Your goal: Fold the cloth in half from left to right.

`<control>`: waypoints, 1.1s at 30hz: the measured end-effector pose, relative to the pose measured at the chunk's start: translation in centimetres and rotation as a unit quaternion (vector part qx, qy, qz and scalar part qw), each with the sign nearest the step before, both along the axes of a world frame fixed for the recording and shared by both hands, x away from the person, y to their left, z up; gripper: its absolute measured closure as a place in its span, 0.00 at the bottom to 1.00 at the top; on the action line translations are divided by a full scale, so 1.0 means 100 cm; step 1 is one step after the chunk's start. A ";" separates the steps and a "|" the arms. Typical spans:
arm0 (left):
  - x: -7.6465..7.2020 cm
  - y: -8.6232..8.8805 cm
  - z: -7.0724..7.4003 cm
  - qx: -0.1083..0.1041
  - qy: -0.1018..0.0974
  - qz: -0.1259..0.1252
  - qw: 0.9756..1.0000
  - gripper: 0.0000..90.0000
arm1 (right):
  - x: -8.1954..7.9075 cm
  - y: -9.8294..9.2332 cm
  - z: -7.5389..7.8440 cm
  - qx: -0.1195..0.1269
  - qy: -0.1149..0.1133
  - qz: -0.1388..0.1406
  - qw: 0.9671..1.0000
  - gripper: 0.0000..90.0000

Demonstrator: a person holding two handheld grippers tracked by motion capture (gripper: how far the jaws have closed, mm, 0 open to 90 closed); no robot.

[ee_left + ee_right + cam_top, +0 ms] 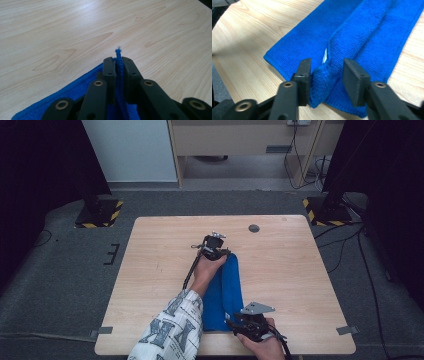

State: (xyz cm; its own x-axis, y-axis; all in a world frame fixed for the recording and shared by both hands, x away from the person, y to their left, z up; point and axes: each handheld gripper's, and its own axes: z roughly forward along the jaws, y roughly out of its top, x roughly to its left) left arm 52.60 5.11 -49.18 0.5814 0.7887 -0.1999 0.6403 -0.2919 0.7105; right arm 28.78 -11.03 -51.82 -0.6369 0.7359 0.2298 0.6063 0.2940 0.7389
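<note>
While the blue cloth (223, 295) lies folded on the desk (150, 270), left gripper (118, 66) jaws pinching its far edge, right gripper (325, 75) jaws spread around its near corner.

Right gripper (325, 75) jaws parted around a raised fold of blue towel (352, 32).

wooden table (280, 270), grey carpet floor (65, 285), wooden cabinet (240, 140)

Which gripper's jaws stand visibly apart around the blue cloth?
The right gripper: its pads stand apart around a raised fold of the blue cloth. The left gripper pinches an edge.
</note>
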 end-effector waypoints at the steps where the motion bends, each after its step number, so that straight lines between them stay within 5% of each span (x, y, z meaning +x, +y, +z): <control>1: -0.001 -0.001 0.001 -0.001 0.000 -0.001 1.000 0.89 | 0.000 0.000 0.000 0.000 0.000 0.000 1.000 0.62; 17: -0.006 -0.007 0.010 0.002 -0.009 -0.018 1.000 0.81 | 0.003 -0.019 0.001 -0.001 0.015 -0.031 0.999 0.49; 22: -0.010 -0.005 0.017 0.004 -0.027 -0.016 0.999 0.76 | 0.006 -0.023 0.001 -0.004 0.012 -0.037 0.999 0.40; 33: -0.028 0.015 0.025 0.037 -0.058 -0.026 0.997 0.49 | 0.017 -0.028 -0.003 0.004 -0.013 -0.037 0.999 0.23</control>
State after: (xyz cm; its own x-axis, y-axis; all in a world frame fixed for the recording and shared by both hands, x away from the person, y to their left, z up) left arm 49.78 6.60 -46.67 0.6374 0.7672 -0.0713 0.5378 -0.3767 0.7542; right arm 30.50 -13.81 -52.11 -0.5862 0.7795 0.2206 0.6072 0.2425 0.7566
